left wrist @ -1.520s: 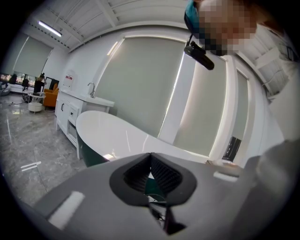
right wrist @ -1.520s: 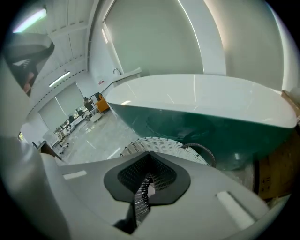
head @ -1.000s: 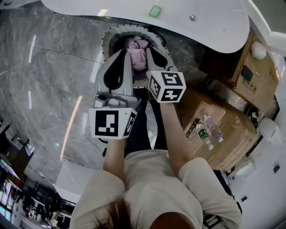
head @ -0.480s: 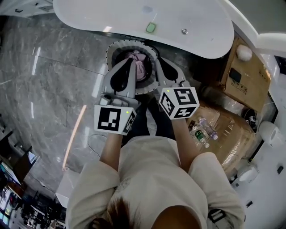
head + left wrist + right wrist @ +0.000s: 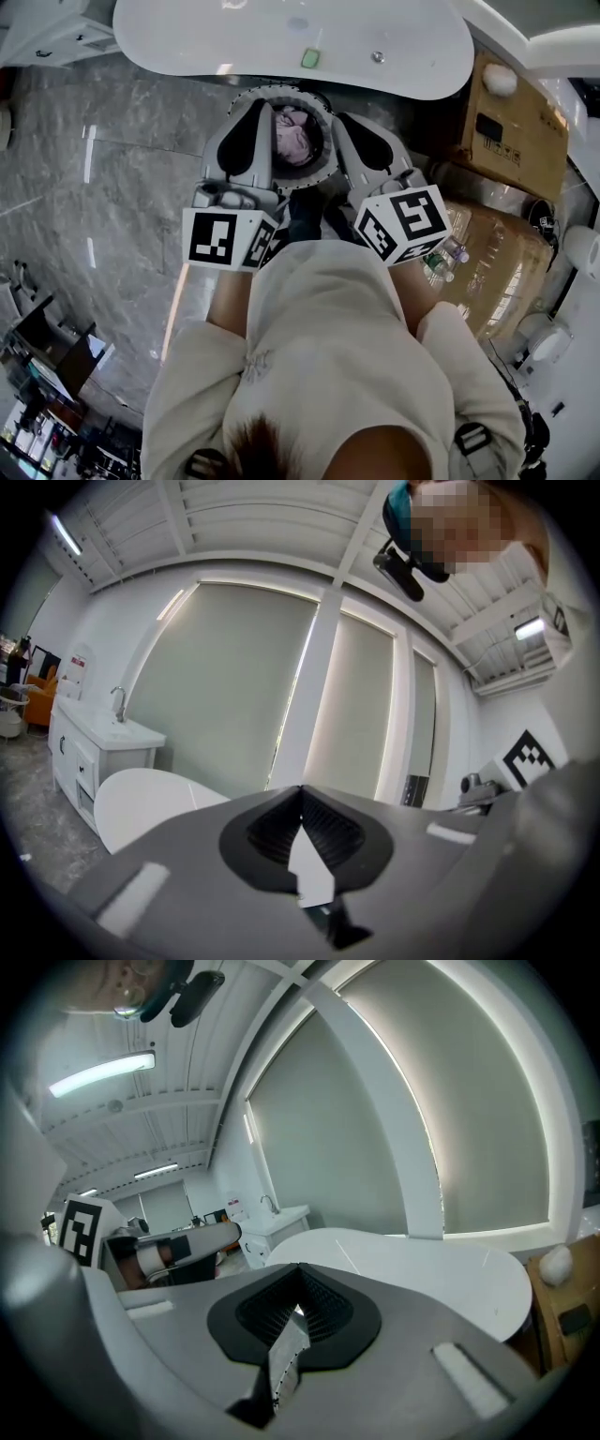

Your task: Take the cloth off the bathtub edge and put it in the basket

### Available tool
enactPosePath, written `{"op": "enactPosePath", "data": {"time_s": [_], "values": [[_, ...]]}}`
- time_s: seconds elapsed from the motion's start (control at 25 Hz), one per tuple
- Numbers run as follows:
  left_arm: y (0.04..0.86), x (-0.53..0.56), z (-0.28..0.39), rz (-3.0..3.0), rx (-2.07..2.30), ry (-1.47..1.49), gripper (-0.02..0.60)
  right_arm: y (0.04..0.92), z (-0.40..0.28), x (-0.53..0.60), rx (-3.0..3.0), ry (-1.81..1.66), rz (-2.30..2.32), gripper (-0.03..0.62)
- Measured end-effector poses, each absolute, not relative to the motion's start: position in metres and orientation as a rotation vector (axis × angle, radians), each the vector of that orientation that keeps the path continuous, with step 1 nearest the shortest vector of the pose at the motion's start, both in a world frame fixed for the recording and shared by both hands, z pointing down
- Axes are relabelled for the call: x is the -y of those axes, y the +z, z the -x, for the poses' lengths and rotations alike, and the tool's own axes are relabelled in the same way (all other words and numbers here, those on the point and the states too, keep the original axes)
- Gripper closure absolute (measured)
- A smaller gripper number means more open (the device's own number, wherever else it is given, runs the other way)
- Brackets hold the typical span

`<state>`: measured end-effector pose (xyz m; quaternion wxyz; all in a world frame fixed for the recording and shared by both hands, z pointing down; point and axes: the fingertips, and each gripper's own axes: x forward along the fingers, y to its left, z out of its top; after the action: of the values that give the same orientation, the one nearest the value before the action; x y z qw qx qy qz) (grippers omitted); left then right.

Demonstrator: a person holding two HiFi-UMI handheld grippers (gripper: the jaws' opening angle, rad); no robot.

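The pink cloth (image 5: 296,139) lies bunched inside the round grey basket (image 5: 319,174), which stands on the floor just in front of the white bathtub (image 5: 281,37). My left gripper (image 5: 256,106) is raised over the basket's left rim, shut and empty. My right gripper (image 5: 346,123) is over the right rim, also shut with nothing in it. In the left gripper view the left gripper (image 5: 301,789) points level across the room, with the bathtub (image 5: 141,803) beyond it. The right gripper (image 5: 300,1267) does the same in its own view, toward the bathtub (image 5: 422,1260).
A small green item (image 5: 310,58) and a metal knob (image 5: 378,57) sit on the tub's edge. Cardboard boxes (image 5: 511,122) and plastic bottles (image 5: 450,253) crowd the right side. A white vanity with a tap (image 5: 98,733) stands at the left wall. Grey marble floor (image 5: 122,187) spreads to the left.
Both grippers have drawn back toward my body and spread slightly apart. The pink cloth stays in the basket. Both stay shut.
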<state>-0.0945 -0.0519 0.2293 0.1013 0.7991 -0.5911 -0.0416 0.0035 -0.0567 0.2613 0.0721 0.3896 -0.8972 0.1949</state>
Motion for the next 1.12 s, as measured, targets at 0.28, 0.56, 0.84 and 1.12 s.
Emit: {"op": "enactPosePath", "data": {"time_s": [0.28, 0.56, 0.84, 1.12], "values": [[0.196, 0.046, 0.081, -2.440, 1.703, -0.183, 0.574, 0.217, -0.032, 0.037, 2.711, 0.484, -1.234, 0.597], [0.178, 0.039, 0.079, -2.463, 1.726, -0.205, 0.574, 0.203, -0.064, 0.026, 2.697, 0.458, -1.330, 0.597], [0.165, 0.039, 0.082, -2.486, 1.735, -0.220, 0.574, 0.203, -0.084, 0.019, 2.659, 0.454, -1.399, 0.597], [0.167, 0.034, 0.074, -2.504, 1.698, -0.201, 0.574, 0.211, -0.087, 0.012, 2.630, 0.475, -1.419, 0.597]]}}
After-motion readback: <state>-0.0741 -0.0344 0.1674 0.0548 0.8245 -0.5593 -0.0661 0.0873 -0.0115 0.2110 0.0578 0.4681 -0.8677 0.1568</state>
